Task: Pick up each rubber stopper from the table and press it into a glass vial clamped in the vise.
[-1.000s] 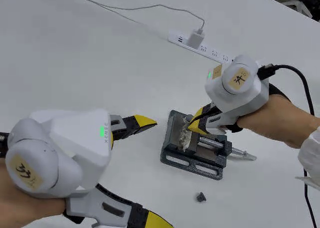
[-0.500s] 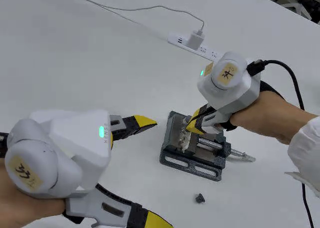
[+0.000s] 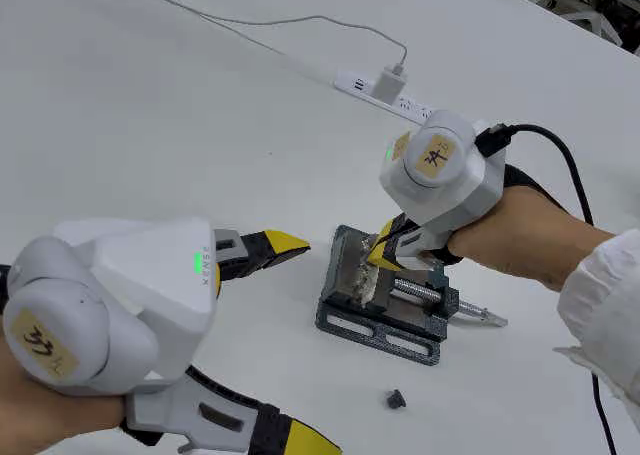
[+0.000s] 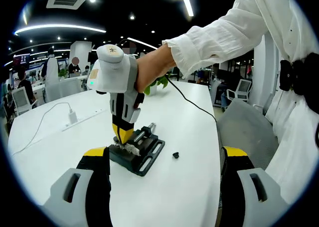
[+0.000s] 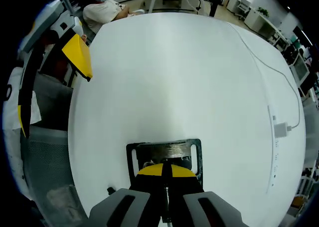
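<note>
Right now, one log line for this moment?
right gripper: shut, at dark metal vise | left gripper: open | black rubber stopper: on white table

Over the vise [image 3: 385, 320], the right claw [image 3: 383, 258] has its tips pressed together and covers the mouth of the vial [image 3: 360, 280]. Whether anything is pinched between them cannot be told, and the glass below is a pale blur. In front of the vise, the stopper [image 3: 396, 399] is too small for detail. The left claw [image 3: 305, 350], left of the vise, loses its lower finger at the bottom edge.
</note>
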The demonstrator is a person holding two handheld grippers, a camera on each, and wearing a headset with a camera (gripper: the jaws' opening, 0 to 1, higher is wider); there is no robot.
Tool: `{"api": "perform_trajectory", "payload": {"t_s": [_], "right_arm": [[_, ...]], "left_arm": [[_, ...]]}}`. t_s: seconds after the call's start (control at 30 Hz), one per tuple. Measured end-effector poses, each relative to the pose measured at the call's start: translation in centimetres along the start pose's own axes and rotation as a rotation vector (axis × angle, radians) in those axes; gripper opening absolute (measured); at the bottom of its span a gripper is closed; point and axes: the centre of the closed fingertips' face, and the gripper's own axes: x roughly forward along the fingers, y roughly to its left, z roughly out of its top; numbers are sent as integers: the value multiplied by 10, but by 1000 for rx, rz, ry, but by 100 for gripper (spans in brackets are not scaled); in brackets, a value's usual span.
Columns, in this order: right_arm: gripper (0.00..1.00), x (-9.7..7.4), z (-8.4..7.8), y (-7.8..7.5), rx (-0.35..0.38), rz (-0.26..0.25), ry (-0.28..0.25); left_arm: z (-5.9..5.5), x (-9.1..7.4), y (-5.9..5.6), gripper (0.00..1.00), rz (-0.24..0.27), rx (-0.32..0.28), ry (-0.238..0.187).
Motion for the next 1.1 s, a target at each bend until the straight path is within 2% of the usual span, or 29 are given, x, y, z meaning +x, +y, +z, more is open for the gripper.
{"api": "perform_trajectory", "payload": {"t_s": [0.13, 0.27, 0.4, 0.43, 0.53, 0.7, 0.83, 1.1], "right_arm": [[0, 0, 0, 1, -1, -13, -5], [0, -2, 0, 2, 13, -34, -12], [0, -3, 0, 3, -5, -58, -23], [0, -3, 0, 2, -25, -64, -40], [0, -4, 0, 2, 11, -63, -104], [0, -5, 0, 1, 103, -68, -213], [0, -5, -1, 1, 145, -73, -252], [2, -11, 3, 4, 151, -90, -292]], "left_arm": [[2, 0, -2, 91, 0, -5, -9], [0, -2, -6, 91, -5, 3, 8], [1, -6, -7, 90, 2, 15, 20], [2, -7, -8, 90, 6, 17, 20], [1, -10, -10, 89, 14, 23, 30], [0, -13, -16, 89, 15, 29, 39], [0, -14, -19, 88, 19, 26, 44], [2, -18, -19, 87, 32, 22, 43]]}}
